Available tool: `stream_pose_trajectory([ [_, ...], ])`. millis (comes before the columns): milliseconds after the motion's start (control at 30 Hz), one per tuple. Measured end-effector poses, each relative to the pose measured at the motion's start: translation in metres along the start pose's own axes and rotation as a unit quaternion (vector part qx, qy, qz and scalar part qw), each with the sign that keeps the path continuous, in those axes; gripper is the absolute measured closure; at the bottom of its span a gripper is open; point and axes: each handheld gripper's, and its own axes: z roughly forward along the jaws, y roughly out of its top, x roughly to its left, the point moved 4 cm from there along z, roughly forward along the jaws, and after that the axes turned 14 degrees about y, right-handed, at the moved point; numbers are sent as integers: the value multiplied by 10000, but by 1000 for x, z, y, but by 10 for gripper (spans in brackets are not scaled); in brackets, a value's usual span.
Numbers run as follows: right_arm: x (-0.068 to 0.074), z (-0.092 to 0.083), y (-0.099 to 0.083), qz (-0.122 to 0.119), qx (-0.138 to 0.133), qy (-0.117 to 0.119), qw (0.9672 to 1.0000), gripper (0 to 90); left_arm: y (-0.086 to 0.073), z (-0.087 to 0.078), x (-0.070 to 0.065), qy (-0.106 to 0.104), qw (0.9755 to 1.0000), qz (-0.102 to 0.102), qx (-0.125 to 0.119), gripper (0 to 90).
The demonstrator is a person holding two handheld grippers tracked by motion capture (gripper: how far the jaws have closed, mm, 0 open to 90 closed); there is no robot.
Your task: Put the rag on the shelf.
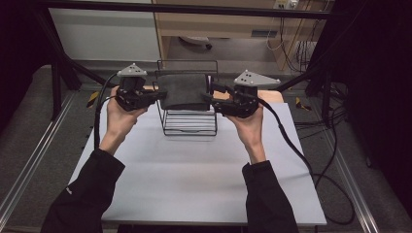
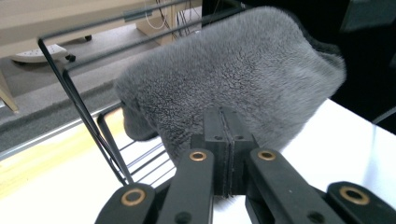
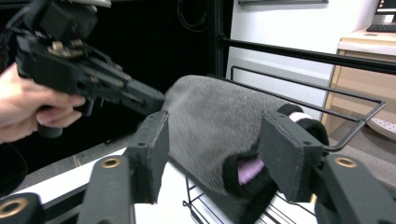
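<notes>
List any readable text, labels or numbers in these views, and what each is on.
None can be read.
Wall plate behind the table: marks too small and blurred to read.
Grey cloth, wire rack, left gripper and right gripper: no lettering shows on them.

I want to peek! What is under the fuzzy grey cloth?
The fluffy grey fabric cloth hangs over the black wire rack. Below it, thin rack bars and white table show. The bar it drapes over is covered.
</notes>
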Motion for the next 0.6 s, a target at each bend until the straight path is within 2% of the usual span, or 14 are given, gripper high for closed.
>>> stream_pose_trajectory([
  [100,0,3,-2,46,179,-63,9998,656,-7,5,-2,63,10000,66,32,896],
  [200,-5,10,-9,168,425,-175,9988,793,-12,9,-3,47,10000,44,20,896],
  [333,-11,19,-23,298,646,-285,9971,855,-17,13,-3,75,10000,62,-5,896],
  [367,-14,20,-27,329,678,-334,9966,862,-19,15,-3,141,9998,101,9,896],
  [500,-24,23,-40,459,711,-497,9952,877,-24,21,-5,175,9998,107,18,896],
  [600,-29,23,-47,476,682,-563,9949,878,-24,25,-4,199,9998,12,-46,896],
])
